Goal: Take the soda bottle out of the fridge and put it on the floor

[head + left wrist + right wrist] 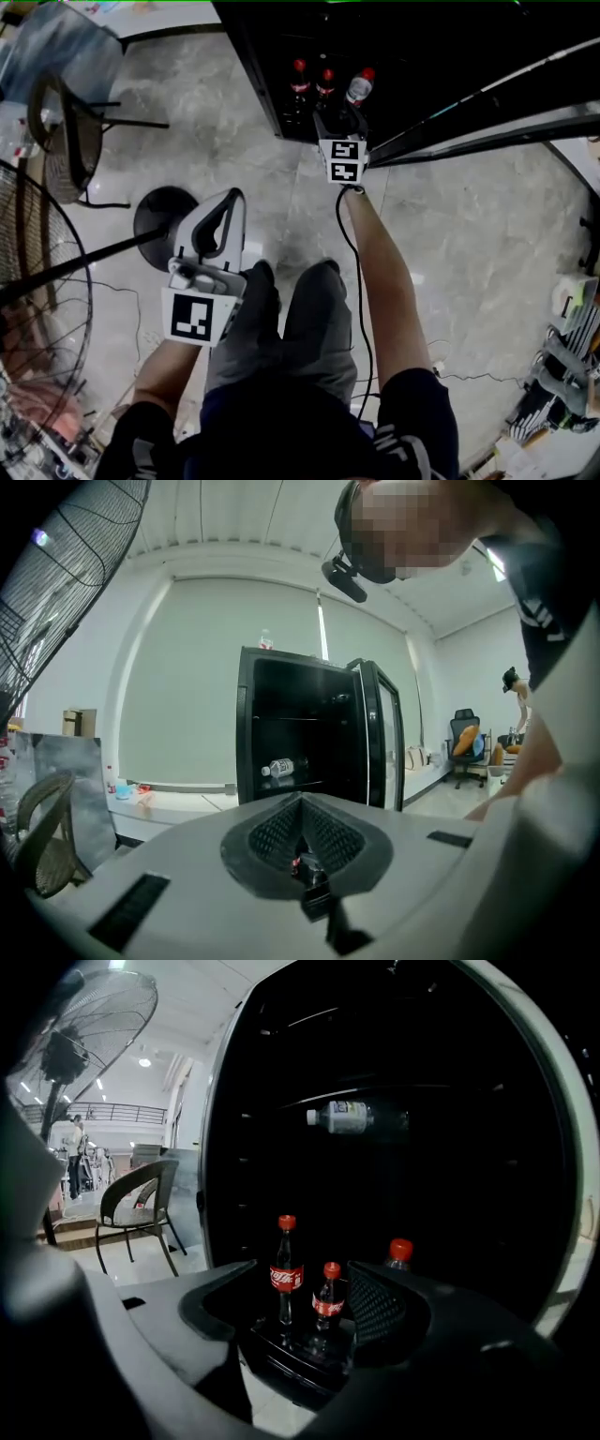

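Observation:
The black fridge [281, 56] stands open ahead. On its bottom shelf stand two small cola bottles with red caps [298, 82] [325, 86] and a third red-capped bottle [359, 86]. My right gripper [335, 120] reaches to the shelf's front edge. In the right gripper view it [305, 1283] is open, with the taller cola bottle [286, 1269] and the shorter one [328, 1302] in line with the gap but beyond the tips, untouched. The third bottle [399, 1252] shows behind the right jaw. My left gripper [232, 197] [302, 799] is shut and empty, held back near my knees.
A clear water bottle [352, 1117] lies on an upper fridge shelf. The fridge door [487, 122] swings out to the right. A standing fan [47, 281] with its round base [164, 214] and a chair [66, 131] are at the left. Clutter [572, 356] lines the right edge.

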Motion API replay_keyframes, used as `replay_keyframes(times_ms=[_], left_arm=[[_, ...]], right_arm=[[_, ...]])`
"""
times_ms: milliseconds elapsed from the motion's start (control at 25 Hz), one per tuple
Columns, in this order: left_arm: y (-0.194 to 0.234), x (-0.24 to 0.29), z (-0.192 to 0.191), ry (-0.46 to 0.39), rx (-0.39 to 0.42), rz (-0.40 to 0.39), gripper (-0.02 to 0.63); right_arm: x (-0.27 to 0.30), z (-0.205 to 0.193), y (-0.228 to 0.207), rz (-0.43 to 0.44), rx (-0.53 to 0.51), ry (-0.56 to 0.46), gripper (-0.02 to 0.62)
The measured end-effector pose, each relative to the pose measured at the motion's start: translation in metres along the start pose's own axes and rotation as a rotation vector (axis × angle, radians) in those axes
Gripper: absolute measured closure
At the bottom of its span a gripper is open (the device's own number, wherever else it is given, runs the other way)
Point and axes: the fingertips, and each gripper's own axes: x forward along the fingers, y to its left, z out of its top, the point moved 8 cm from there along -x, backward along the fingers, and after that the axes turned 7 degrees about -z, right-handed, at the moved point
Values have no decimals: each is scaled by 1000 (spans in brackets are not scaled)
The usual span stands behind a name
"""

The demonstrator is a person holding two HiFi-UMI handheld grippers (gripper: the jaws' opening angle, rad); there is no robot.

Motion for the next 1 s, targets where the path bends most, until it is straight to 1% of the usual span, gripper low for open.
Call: replay_keyframes(times_ms=[240, 560, 800, 1000], left_arm=[[13, 10, -30, 12, 6, 7, 583], [27, 18, -58, 16, 7, 17, 582], [39, 20, -79, 27, 5, 29, 583], [43, 21, -92, 30, -4, 35, 583]], right_arm=[[45, -28, 2, -5, -5, 15, 284], [100, -55, -10, -32, 12, 34, 284], [131, -75, -9, -36, 6, 47, 284], [149, -84, -14, -62, 4, 55, 284]])
